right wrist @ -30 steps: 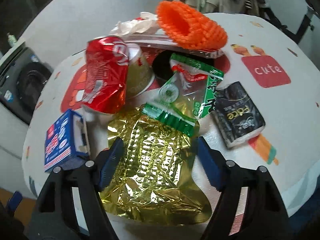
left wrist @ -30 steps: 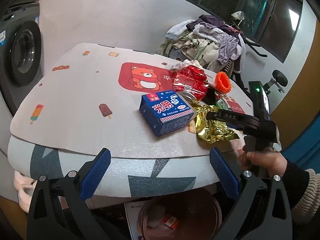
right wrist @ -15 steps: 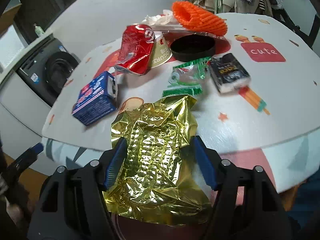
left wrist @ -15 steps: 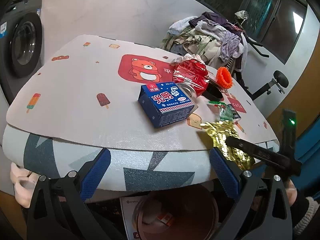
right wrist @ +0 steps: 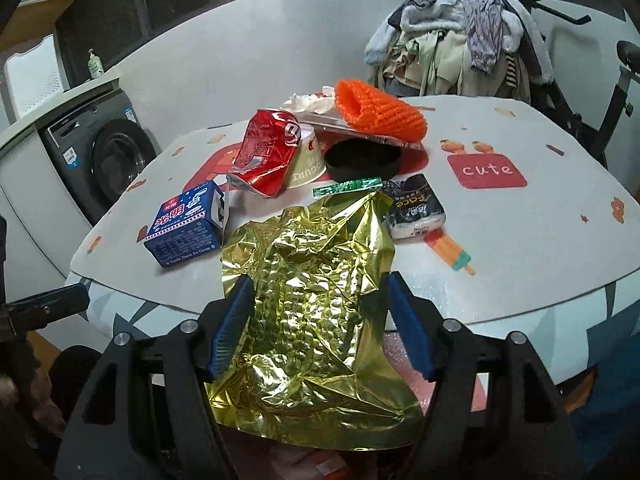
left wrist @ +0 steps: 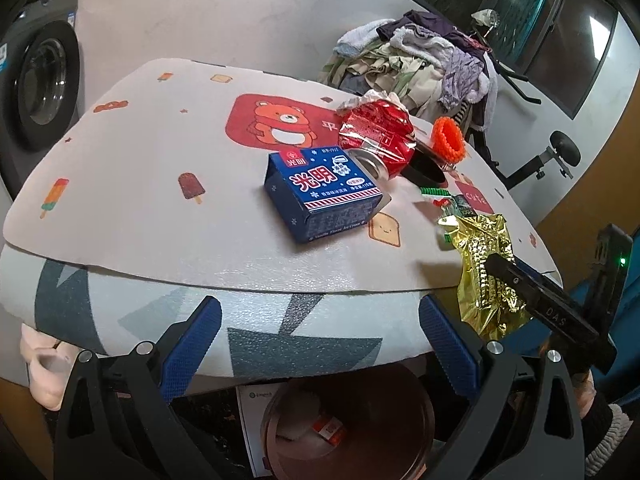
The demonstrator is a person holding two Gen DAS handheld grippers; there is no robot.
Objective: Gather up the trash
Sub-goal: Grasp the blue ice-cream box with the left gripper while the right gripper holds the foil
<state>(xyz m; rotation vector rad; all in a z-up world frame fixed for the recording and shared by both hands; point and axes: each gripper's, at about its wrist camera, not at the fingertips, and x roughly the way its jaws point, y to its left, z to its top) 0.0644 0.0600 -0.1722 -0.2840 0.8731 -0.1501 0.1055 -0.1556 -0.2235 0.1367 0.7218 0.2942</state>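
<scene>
On the table (left wrist: pixel 168 240) the carton (left wrist: pixel 322 193) lies left of the crushed can (left wrist: pixel 375 136); the lid (right wrist: pixel 362 158) sits behind the foil bag (right wrist: pixel 316 280), with the bin (left wrist: pixel 348 424) under the table edge

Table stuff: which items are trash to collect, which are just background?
Trash: gold foil wrapper in right gripper, blue carton, crushed red can, green wrapper, bin.
Background: clothes pile, washing machine, left gripper, open.
</scene>
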